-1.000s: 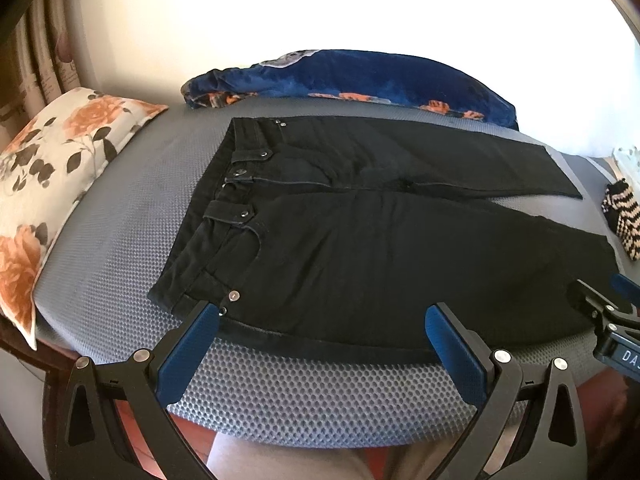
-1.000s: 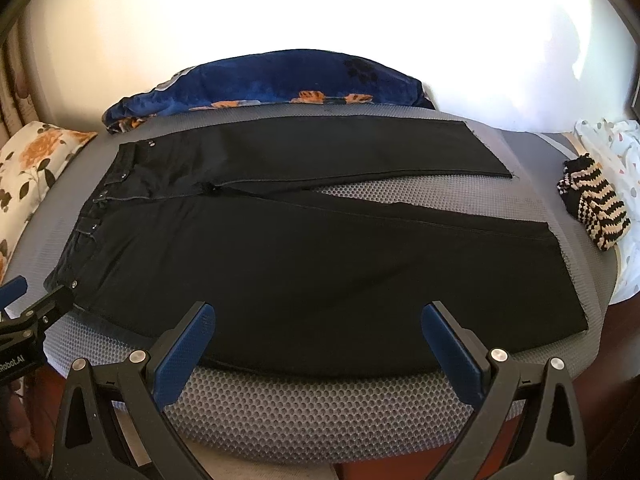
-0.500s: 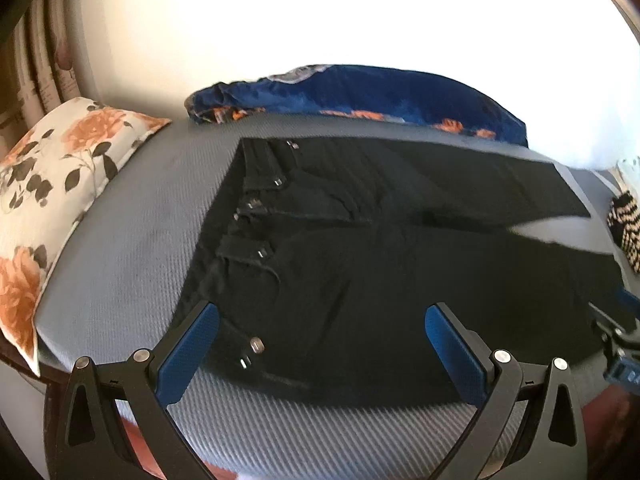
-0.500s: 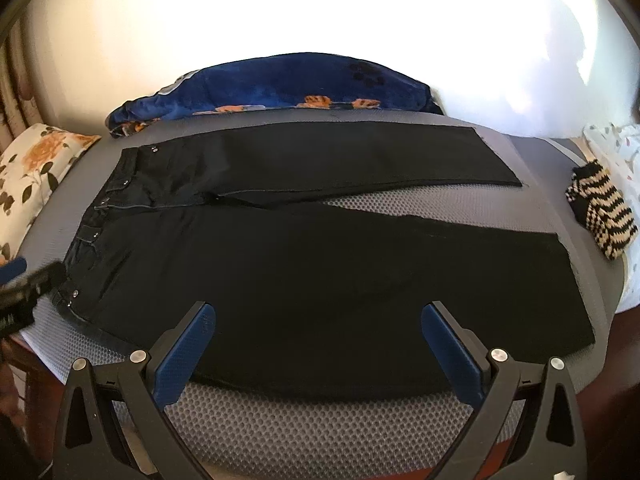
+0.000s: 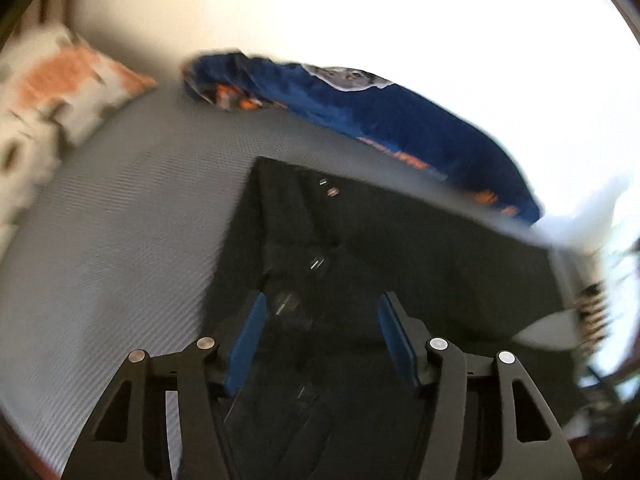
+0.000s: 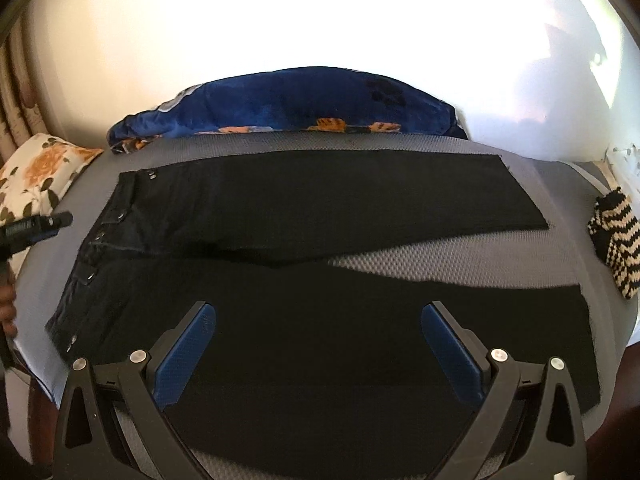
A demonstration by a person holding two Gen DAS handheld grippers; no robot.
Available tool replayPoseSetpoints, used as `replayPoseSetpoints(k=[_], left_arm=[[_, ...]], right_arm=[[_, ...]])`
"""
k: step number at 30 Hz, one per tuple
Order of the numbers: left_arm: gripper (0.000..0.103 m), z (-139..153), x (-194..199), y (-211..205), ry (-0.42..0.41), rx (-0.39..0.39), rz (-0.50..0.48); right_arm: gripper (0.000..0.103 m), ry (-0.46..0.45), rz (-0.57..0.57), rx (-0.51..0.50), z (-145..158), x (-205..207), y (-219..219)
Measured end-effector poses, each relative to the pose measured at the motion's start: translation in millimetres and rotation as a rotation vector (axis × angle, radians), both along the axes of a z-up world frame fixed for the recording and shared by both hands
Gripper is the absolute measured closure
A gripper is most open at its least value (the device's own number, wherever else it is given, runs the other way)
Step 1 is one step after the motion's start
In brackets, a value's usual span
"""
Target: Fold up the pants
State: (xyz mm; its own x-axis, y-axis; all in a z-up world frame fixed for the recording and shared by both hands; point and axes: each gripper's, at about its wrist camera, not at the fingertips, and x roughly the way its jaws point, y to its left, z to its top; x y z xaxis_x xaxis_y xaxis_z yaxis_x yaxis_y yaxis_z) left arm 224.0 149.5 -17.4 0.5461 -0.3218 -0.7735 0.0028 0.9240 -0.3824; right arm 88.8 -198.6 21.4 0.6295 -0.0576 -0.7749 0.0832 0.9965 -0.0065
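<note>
Black pants lie flat on a grey mesh mattress, waist to the left and legs spread to the right. My right gripper hovers open over the near leg, with nothing between its fingers. In the blurred left wrist view, my left gripper sits low over the waistband and buttons of the pants. Its jaws are closing and stand about half wide. Black cloth shows between the pads, which do not press on it. The left gripper's body also shows at the left edge of the right wrist view.
A blue blanket is bunched along the far edge against the white wall. A floral pillow lies at the left end. A black-and-cream striped knit piece lies at the right end. A hand shows at the left edge.
My left gripper swept forward from the mattress's near edge to over the waistband, rolled, and its jaws narrowed. My right gripper moved forward over the near leg, still wide.
</note>
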Motion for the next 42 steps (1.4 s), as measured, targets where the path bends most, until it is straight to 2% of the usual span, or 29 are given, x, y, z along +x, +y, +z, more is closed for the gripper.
replayPoseSetpoints(k=[6,12,17,20,22,23,24,28,32,35,39,41,42], left_arm=[[0.049,-28.3,73.3,37.2,0.081,-0.212,0.003],[0.050,-61.4,130.7,56.2,0.143,-0.257,0.009],[0.050,-75.9,151.3,60.1,0.140,-0.299,-0.067],[0.050,-85.8,162.9,61.3,0.165,-0.334,-0.077],[0.062,-89.8,169.9,61.6,0.172,-0.388,-0.088],[0.064,-90.4,173.0,59.8,0.174,-0.404,-0.105],[0.064,-89.1,174.2,57.4,0.174,-0.402,-0.120],[0.079,-88.3,176.2,41.2,0.183,-0.422,-0.211],[0.079,-90.7,181.4,25.7,0.180,-0.378,-0.253],[0.079,-100.9,195.2,26.7,0.206,-0.424,-0.215],[0.079,-107.7,202.1,25.8,0.196,-0.480,-0.145],[0.095,-103.6,198.1,24.2,0.161,-0.456,-0.127],[0.095,-99.1,194.1,25.2,0.138,-0.433,-0.135]], right_arm=[[0.001,0.045,0.008,-0.028,-7.5,39.1,13.0],[0.001,0.110,0.035,-0.027,-24.9,69.0,28.6],[0.001,0.133,0.059,-0.032,-35.0,93.5,39.8],[0.001,0.132,0.072,-0.036,-36.7,106.8,43.0],[0.001,0.130,0.076,-0.036,-38.2,117.4,43.7],[0.001,0.130,0.077,-0.030,-38.9,121.9,43.5],[0.001,0.127,0.076,-0.023,-39.4,126.3,42.7],[0.001,0.120,0.067,-0.004,-42.0,138.9,37.8],[0.001,0.116,0.054,-0.009,-45.9,150.0,31.7],[0.001,0.116,0.045,-0.002,-49.8,157.3,27.2],[0.001,0.125,0.066,0.021,-54.2,167.5,21.1],[0.001,0.123,0.098,0.050,-54.8,173.1,16.4],[0.001,0.124,0.116,0.054,-54.4,176.8,14.3]])
